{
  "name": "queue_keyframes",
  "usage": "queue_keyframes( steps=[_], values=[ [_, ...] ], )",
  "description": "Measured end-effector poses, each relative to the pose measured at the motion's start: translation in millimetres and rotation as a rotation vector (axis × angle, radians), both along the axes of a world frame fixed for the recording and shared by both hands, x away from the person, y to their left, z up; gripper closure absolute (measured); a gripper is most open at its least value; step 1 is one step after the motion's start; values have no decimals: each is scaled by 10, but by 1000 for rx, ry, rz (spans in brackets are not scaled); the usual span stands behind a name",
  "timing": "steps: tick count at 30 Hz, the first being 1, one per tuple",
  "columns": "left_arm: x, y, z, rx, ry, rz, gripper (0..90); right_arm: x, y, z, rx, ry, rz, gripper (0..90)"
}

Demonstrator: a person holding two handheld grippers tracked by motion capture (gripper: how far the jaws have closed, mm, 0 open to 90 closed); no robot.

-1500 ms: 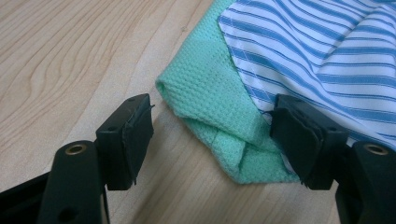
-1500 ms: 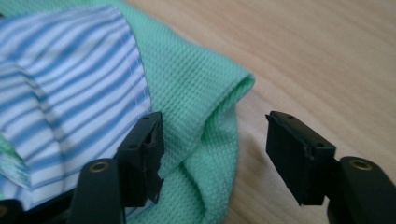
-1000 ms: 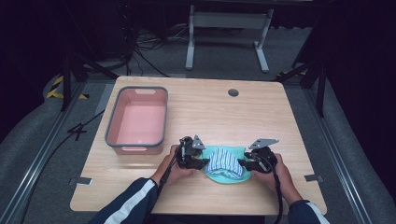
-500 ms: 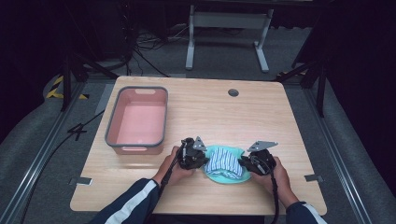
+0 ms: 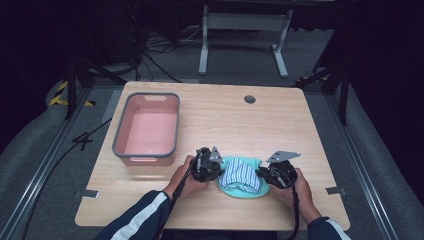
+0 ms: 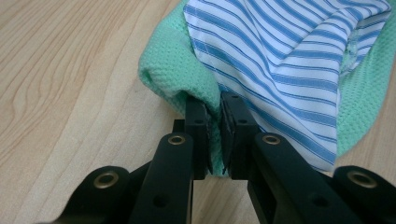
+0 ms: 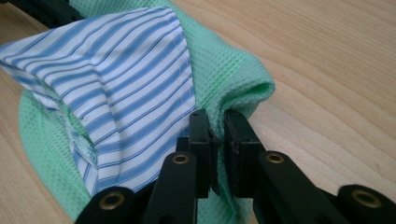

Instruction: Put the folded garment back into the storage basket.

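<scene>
A mint-green waffle cloth (image 5: 243,189) lies near the table's front edge with a blue-and-white striped cloth (image 5: 240,174) on top of it. My left gripper (image 5: 216,173) is at the bundle's left side, shut on a pinch of the green cloth (image 6: 173,84) beside the striped cloth (image 6: 289,60). At the bundle's right side my right gripper (image 5: 262,175) is shut on a fold of the green cloth (image 7: 233,77), with the striped cloth (image 7: 126,84) lying just to its left.
A pink tub with a grey rim (image 5: 147,129) stands empty at the left of the wooden table (image 5: 225,120). A round cable hole (image 5: 249,99) sits near the far edge. Table legs and cables lie on the floor beyond.
Both grippers stay at the bundle's two ends. The right hand has shifted slightly nearer and to the right. The cloth bundle looks much the same.
</scene>
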State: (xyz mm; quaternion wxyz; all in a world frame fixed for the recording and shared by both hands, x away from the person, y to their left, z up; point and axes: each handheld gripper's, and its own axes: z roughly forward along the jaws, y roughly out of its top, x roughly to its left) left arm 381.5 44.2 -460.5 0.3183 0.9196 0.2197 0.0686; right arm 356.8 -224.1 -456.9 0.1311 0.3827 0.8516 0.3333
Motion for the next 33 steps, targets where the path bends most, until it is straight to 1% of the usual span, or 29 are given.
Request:
queue_keyframes(
  steps=[2, 5, 7, 9, 11, 13, 16, 17, 19, 20, 21, 22, 23, 24, 26, 29, 33],
  values=[
    [1, 0, 20, -4, -2, -2, 823, 0, -4, 12, 5, -3, -2, 824],
    [9, 1, 62, -21, -6, -2, 824, -17, -13, 68, 10, -24, -7, 825],
    [15, -1, 97, -32, -16, -10, 825, -23, -12, 84, 13, -27, -7, 825],
    [30, -2, 138, -49, -30, -20, 827, -36, -16, 128, 15, -40, -13, 826],
    [35, -2, 156, -54, -37, -17, 828, -34, -31, 155, 15, -48, -15, 826],
    [53, -9, 183, -58, -35, -19, 828, -32, -38, 169, 16, -49, -15, 826],
    [74, -23, 254, -61, -51, -18, 829, -14, -60, 255, 17, -69, -12, 826],
    [79, -27, 288, -63, -63, -19, 829, -11, -62, 273, 18, -70, -10, 826],
    [105, -28, 406, -71, -76, -26, 830, -2, -54, 315, 16, -81, -8, 826],
    [105, -28, 406, -71, -76, -26, 830, -2, -54, 315, 16, -81, -8, 826],
    [110, -27, 449, -71, -79, -25, 830, 13, -41, 374, 21, -97, -10, 827],
    [117, -23, 492, -76, -84, -26, 830, 17, -37, 404, 25, -101, -11, 827],
    [129, -9, 576, -84, -99, -25, 830, 22, -30, 435, 29, -110, -13, 827],
    [129, -9, 576, -84, -99, -25, 831, 22, -30, 435, 29, -110, -13, 827],
    [142, 11, 665, -90, -109, -22, 830, 39, -16, 502, 41, -124, -17, 827],
    [155, 44, 757, -80, -129, -22, 830, 66, 35, 589, 52, -137, -18, 827],
    [170, 124, 860, -94, -146, -7, 831, 121, 120, 677, 58, -154, -11, 827]
  ],
)
